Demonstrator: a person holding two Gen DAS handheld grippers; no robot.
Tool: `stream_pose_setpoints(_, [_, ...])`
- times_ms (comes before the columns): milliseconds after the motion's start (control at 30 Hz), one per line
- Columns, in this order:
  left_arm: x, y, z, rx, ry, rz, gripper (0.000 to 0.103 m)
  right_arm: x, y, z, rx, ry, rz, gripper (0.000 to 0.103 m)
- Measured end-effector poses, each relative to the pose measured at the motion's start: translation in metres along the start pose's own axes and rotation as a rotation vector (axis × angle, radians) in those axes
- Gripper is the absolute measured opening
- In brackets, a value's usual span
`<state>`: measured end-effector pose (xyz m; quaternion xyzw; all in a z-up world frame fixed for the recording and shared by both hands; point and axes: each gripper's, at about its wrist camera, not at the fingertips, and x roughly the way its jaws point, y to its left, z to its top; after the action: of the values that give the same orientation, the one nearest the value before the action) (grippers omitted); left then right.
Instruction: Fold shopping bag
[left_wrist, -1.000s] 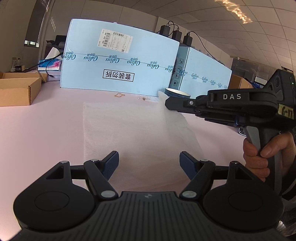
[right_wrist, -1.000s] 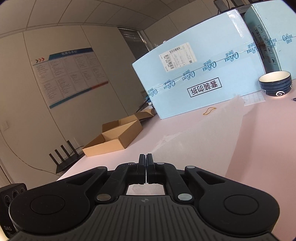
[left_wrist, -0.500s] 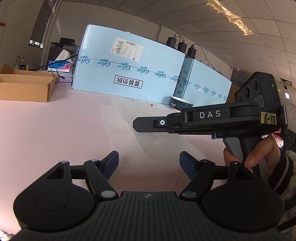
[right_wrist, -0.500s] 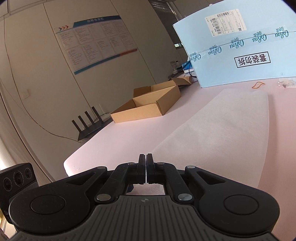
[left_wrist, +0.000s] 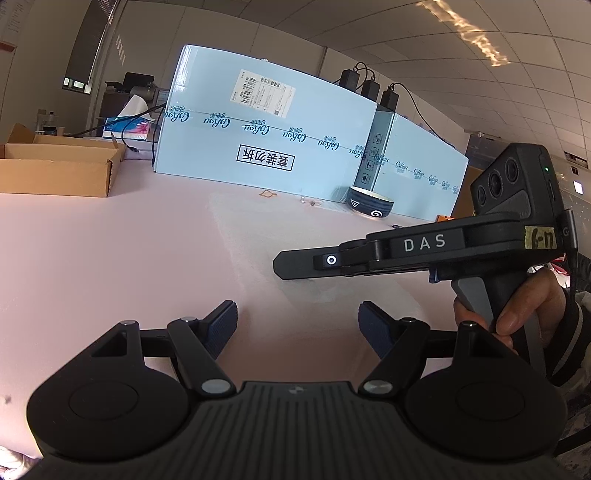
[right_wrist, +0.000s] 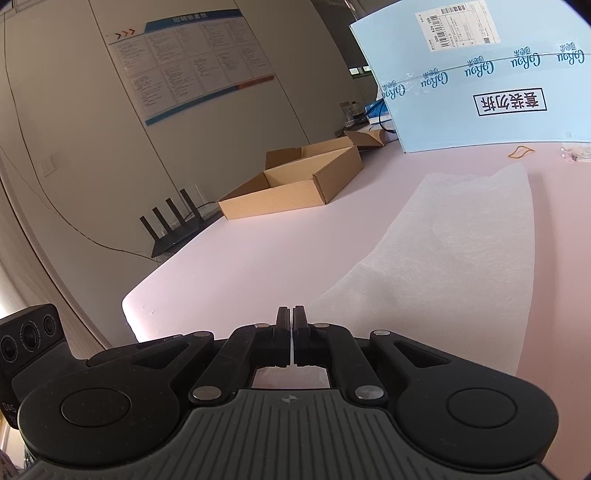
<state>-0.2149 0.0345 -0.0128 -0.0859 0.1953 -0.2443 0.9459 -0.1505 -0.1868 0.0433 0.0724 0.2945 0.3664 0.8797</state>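
The left gripper (left_wrist: 297, 317) hangs spread wide over the pink table (left_wrist: 110, 258), while the right gripper (right_wrist: 291, 325) is pressed together on a near edge of the white shopping bag (right_wrist: 461, 251), which lies flat across the tabletop. Farther back sit an open cardboard box (right_wrist: 295, 184), its inside hidden, and a dark bowl (left_wrist: 371, 205), contents unseen, before tall pale-blue cartons (left_wrist: 266, 133) and a wall chart (right_wrist: 192, 55).

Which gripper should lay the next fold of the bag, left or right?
Right, probably. The right gripper is shut on the near edge of the white bag and can carry it over. The left gripper is open above the table, holding nothing.
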Motion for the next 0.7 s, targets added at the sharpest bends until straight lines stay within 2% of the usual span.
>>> stream_pose_setpoints(67, [-0.002,0.001,0.001,0.005,-0.003,0.011,0.07,0.002,0.0,0.0,-0.002,-0.001,0.008,0.003])
stream_pose_setpoints(133, [-0.004,0.002,0.002,0.007,-0.008,0.026,0.07,0.004,-0.001,-0.001,0.004,0.002,0.016,0.008])
stream_pose_setpoints(200, [-0.009,0.006,0.003,0.005,-0.013,0.041,0.07,0.001,-0.004,-0.002,0.019,-0.009,0.03,0.02])
stream_pose_setpoints(233, [-0.011,0.008,0.003,0.003,-0.013,0.049,0.07,-0.001,-0.005,-0.002,0.025,-0.015,0.035,0.022])
stream_pose_setpoints(333, [-0.015,0.013,0.004,-0.01,-0.014,0.073,0.07,-0.017,-0.011,-0.001,0.048,-0.064,0.041,0.024])
stream_pose_setpoints(433, [-0.021,0.02,0.005,-0.036,-0.032,0.089,0.07,-0.042,-0.019,-0.001,0.056,-0.126,0.009,0.024])
stream_pose_setpoints(567, [-0.024,0.023,0.021,-0.048,-0.073,0.045,0.07,-0.073,-0.035,-0.002,0.06,-0.18,-0.092,0.024])
stream_pose_setpoints(633, [-0.023,0.024,0.031,-0.049,-0.095,0.011,0.07,-0.081,-0.043,-0.001,0.049,-0.172,-0.144,0.024])
stream_pose_setpoints(700, [-0.013,0.025,0.046,-0.092,-0.093,-0.065,0.07,-0.086,-0.049,0.0,0.03,-0.136,-0.189,0.018])
